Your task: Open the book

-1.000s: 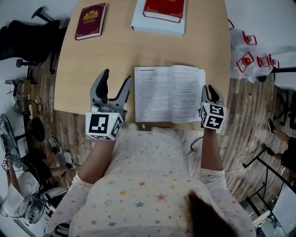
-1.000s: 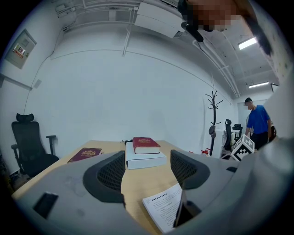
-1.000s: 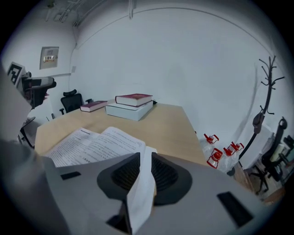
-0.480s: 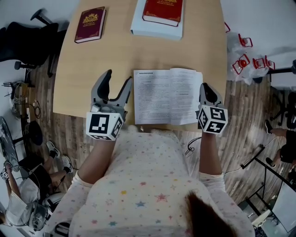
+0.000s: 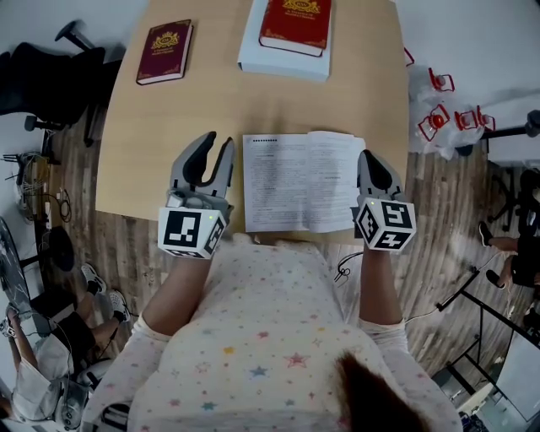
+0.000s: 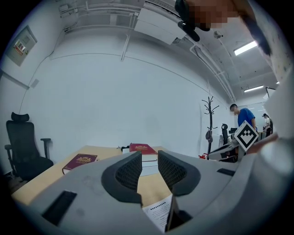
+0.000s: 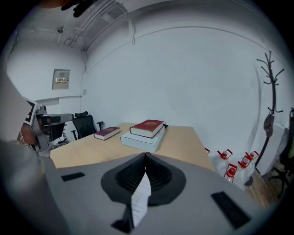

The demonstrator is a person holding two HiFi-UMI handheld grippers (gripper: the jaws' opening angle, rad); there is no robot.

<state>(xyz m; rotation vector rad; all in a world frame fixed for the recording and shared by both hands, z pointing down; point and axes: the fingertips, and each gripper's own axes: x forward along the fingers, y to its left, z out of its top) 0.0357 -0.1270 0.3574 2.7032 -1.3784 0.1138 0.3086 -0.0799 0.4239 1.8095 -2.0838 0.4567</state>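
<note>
The book (image 5: 304,181) lies open at the near edge of the pale wooden surface (image 5: 211,101). Its thin printed leaves are spread flat and hump slightly at the spine. The right gripper (image 5: 369,162) is clamped on a limp page (image 7: 140,197) at the book's right edge, probably to lift and turn it, and the sheet droops from between the ribbed dark pads. The left gripper (image 5: 215,148) sits just beside the book's left edge. Its jaws are narrow, have just been closing, and have nothing between them. Farther back lie a maroon hardcover (image 5: 164,52) and a glossy red hardcover (image 5: 295,25) stacked on a thick white volume (image 5: 283,61).
</note>
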